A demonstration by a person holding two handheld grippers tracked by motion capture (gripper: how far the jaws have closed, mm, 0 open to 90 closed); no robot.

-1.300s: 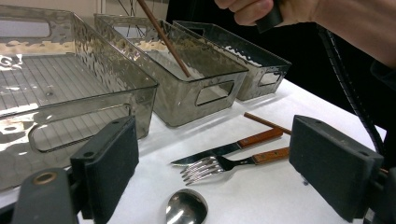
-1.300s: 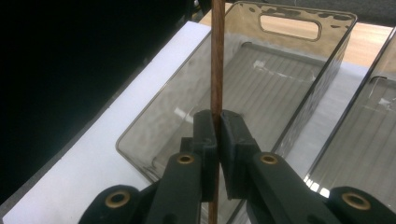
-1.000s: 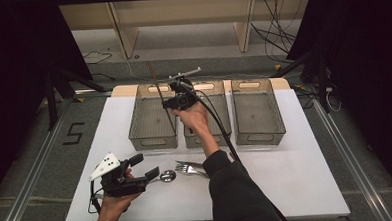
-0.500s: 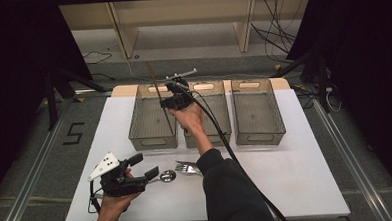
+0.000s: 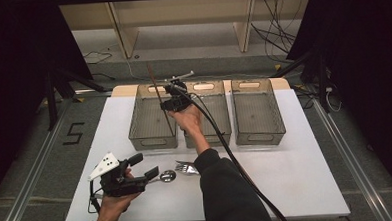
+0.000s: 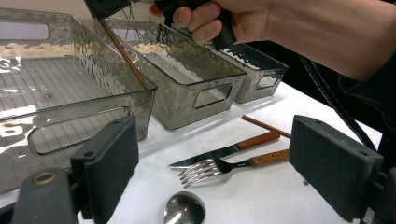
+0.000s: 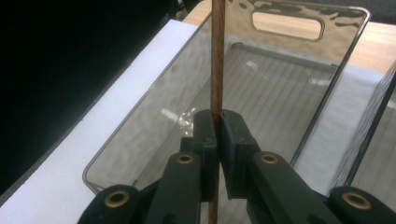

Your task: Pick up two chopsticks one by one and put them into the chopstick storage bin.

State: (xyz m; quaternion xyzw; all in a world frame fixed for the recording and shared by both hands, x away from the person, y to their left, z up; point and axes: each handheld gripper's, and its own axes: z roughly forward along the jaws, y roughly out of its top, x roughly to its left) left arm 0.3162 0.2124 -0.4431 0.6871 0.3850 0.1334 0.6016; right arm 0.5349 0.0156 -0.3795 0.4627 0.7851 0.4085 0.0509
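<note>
The brown wooden chopstick (image 7: 216, 60) is being pinched tight between the jaws of the right gripper (image 7: 217, 126), and it is hanging over the left smoked-plastic bin (image 5: 152, 117), its lower end reaching down inside the bin, as the left gripper view is showing. Compared with a second ago, this gripper is sitting almost at the same place over the bins, with the stick a little more upright. The left gripper (image 5: 141, 169) is staying at the near left of the white table (image 5: 297, 186), with its jaws standing wide apart and grasping nothing.

The left bin is showing a bare ribbed floor. The middle bin (image 5: 217, 117) and the right bin (image 5: 256, 110) are looking bare too. In front of them a spoon (image 6: 184, 209), a fork (image 6: 219, 167), a knife (image 6: 229, 149) and a second chopstick (image 6: 266, 126) are lying on the table.

On the floor at the left a black mark like "5" (image 5: 74, 133) is readable.
</note>
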